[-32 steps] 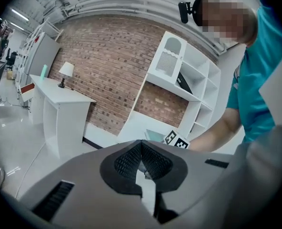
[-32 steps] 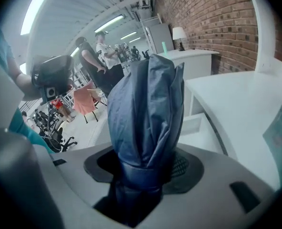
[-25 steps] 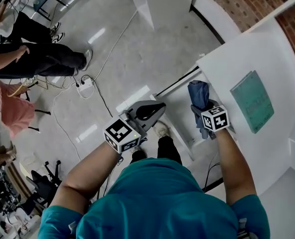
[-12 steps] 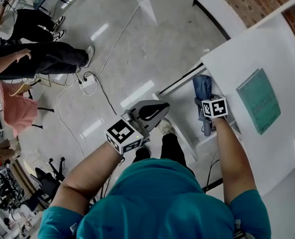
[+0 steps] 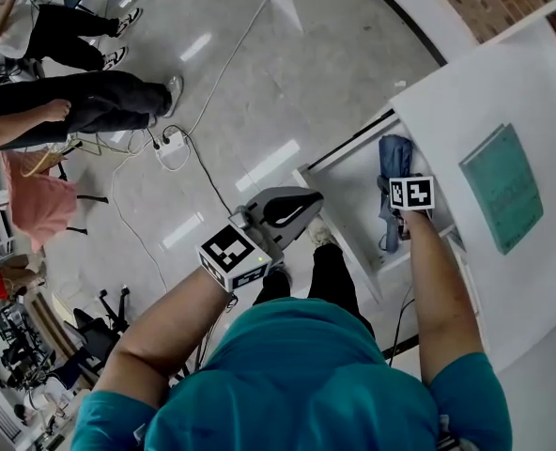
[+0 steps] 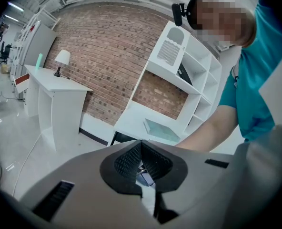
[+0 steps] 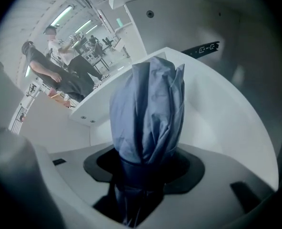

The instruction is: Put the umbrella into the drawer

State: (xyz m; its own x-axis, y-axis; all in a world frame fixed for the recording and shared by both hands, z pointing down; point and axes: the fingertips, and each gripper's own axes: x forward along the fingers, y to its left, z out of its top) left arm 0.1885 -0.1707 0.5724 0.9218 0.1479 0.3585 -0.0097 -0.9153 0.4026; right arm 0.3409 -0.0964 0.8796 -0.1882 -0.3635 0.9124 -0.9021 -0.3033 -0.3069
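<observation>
While in the drawer (image 5: 351, 178), umbrella (image 7: 148, 109) clamped between right gripper's (image 7: 143, 168) jaws

Bright, even light, fisheye edges (dark vignetting)

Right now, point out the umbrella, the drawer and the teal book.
umbrella (image 7: 148, 104): right gripper view, on the folded blue canopy.
drawer (image 5: 351, 195): head view, on its bare white floor.
teal book (image 5: 503, 188): head view, on the middle of the cover.

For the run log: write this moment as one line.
right gripper: shut on umbrella | umbrella: over open drawer | left gripper: shut, empty
</observation>
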